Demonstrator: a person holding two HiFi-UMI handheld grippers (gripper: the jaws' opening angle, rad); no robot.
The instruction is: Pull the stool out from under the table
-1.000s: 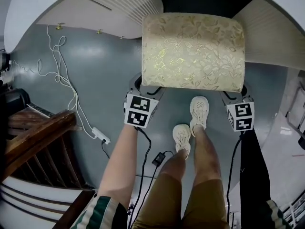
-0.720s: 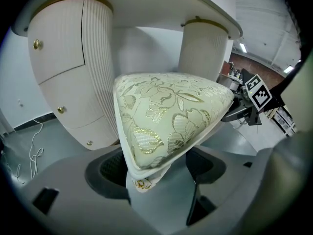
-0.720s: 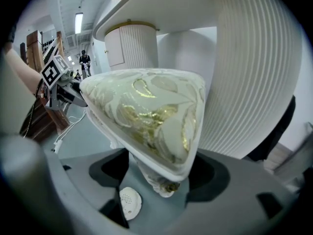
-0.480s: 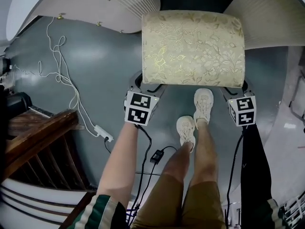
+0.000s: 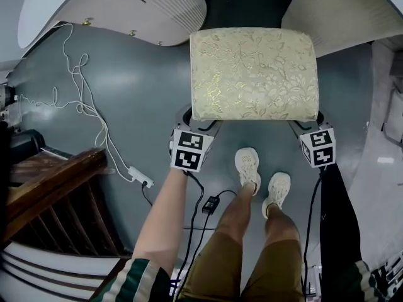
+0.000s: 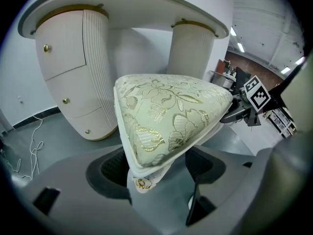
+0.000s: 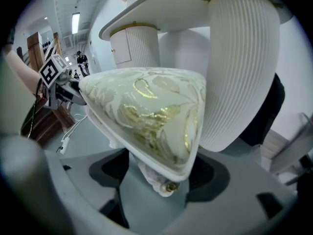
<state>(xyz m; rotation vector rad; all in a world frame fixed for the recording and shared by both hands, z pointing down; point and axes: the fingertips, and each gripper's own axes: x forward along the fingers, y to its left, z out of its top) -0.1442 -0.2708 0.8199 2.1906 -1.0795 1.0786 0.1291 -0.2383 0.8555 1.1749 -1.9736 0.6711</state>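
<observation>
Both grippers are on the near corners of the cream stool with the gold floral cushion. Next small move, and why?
Probably pull the cream floral stool a short way straight back toward your feet. The left gripper and right gripper each clamp a near corner, yet its far edge lies level with the white ribbed table pedestals, so it likely isn't clear.

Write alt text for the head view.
From above, a cream, gold-flowered cushioned stool stands on a grey floor, its far edge at the white table, with the left gripper and right gripper clamped on its two near corners. The person's legs and pale shoes stand on its near side; a white cable trails at left.
</observation>
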